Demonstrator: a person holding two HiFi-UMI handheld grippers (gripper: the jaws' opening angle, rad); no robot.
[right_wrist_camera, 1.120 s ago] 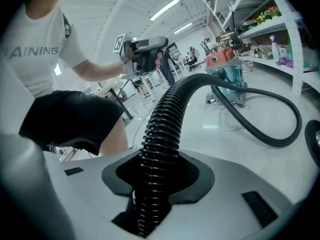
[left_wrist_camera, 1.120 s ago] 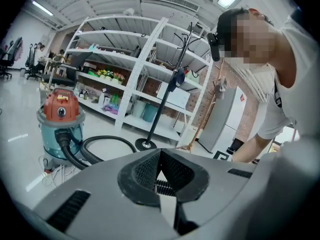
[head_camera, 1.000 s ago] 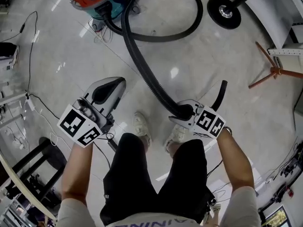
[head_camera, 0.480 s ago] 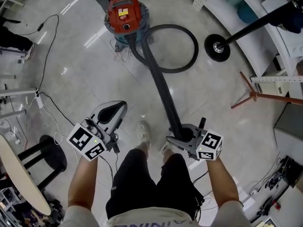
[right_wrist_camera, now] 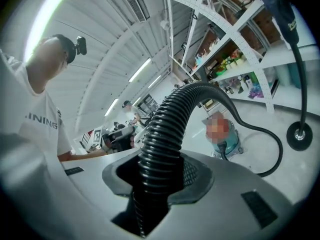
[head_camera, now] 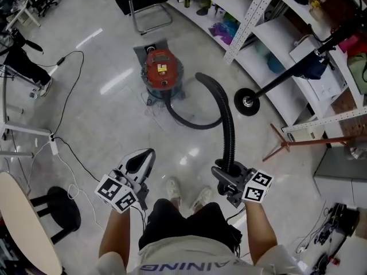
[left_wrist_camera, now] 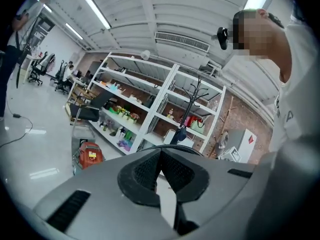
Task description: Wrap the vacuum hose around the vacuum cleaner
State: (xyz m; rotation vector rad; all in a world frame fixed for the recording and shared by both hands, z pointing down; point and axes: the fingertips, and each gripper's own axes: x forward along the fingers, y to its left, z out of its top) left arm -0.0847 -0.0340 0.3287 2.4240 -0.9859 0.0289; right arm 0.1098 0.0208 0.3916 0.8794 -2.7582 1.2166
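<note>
- Lower right of the head view: the right gripper (head_camera: 228, 175) has its fingers clamped on the black ribbed vacuum hose (head_camera: 229, 132), near its free end. That grip should stay firm.
- Lower left: the left gripper (head_camera: 148, 154) is empty, fingers together, so it is free to guide slack.
- Upper centre: the hose arches down to the red-topped canister vacuum cleaner (head_camera: 162, 69) on the glossy floor (head_camera: 114, 113). Best to walk closer first, then lay even loops around the body without kinking.
</note>
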